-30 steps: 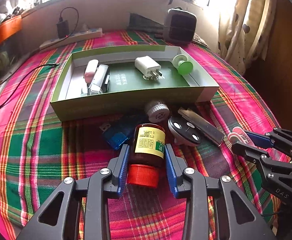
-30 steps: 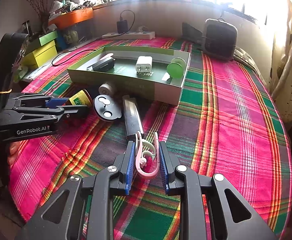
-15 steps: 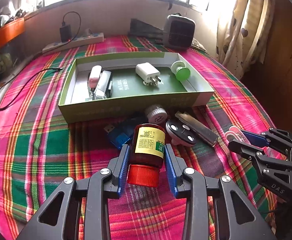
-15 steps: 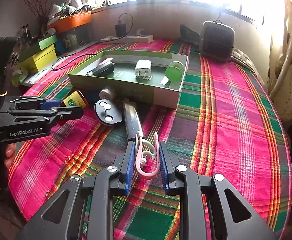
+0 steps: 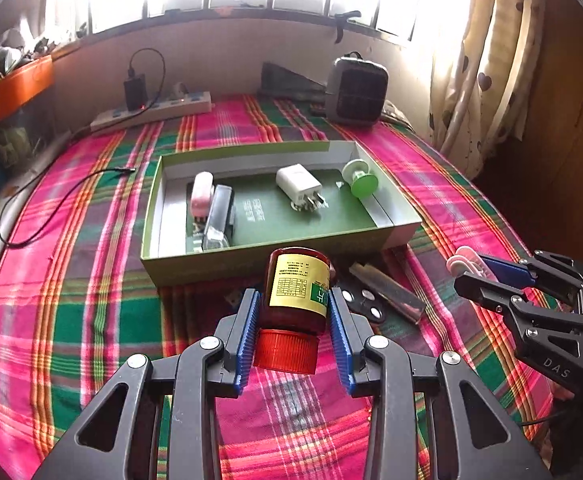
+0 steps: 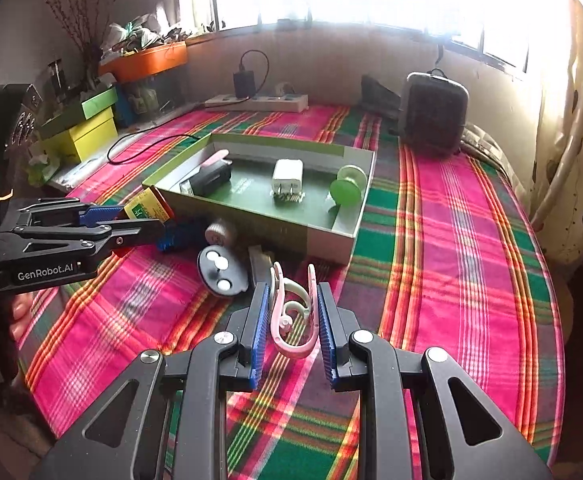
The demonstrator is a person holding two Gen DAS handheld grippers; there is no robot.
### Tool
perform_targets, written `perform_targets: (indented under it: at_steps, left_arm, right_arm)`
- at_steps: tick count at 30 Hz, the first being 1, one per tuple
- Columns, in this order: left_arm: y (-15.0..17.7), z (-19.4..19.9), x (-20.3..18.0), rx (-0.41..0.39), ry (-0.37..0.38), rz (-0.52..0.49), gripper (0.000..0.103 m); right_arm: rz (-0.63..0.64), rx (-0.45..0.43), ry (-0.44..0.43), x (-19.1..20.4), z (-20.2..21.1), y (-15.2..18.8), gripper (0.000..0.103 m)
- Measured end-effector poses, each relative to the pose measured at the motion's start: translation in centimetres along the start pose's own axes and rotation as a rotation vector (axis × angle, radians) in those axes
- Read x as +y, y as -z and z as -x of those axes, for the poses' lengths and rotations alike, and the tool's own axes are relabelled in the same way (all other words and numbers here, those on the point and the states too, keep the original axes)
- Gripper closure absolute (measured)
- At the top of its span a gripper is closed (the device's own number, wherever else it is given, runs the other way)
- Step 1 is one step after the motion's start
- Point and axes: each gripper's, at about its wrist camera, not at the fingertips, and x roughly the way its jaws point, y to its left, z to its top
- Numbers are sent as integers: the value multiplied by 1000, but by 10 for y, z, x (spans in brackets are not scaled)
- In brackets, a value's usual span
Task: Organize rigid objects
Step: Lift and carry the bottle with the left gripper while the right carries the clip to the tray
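My left gripper [image 5: 293,300] is shut on a brown bottle [image 5: 297,286] with a yellow label and a red cap, held above the plaid cloth just in front of the green box [image 5: 219,266]. My right gripper [image 6: 291,292] is shut on a pink and white clip [image 6: 291,312], also lifted off the cloth. Inside the box lie a white charger [image 5: 299,184], a green spool [image 5: 361,178], a pink item [image 5: 202,198] and a dark device [image 5: 219,218]. On the cloth remain a black disc [image 6: 222,272], a grey bar [image 5: 387,292], a blue item [image 6: 181,234] and a white round cap [image 6: 221,232].
A power strip [image 5: 151,114] with a black plug and a grey heater [image 5: 355,92] stand at the back. A black cable [image 5: 63,200] trails on the left. Yellow and green boxes [image 6: 87,128] sit at the far left. A curtain [image 5: 483,60] hangs on the right.
Both grippers have risen with their loads; the bottle now overlaps the box's front wall in the left view, and the table items look farther away.
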Motion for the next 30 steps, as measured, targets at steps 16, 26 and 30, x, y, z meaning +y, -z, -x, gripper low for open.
perform_targets:
  at_steps: [16, 26, 30]
  left_arm:
    - [-39, -24, 18, 3, 15, 22, 70]
    - [-60, -52, 25, 23, 18, 25, 70]
    - [-65, -65, 25, 35, 22, 24, 70]
  right_arm:
    - [-14, 9, 5, -9, -31, -46, 79]
    - [-50, 33, -3, -19, -67, -75, 79]
    - [-52, 34, 8, -22, -81, -89, 79]
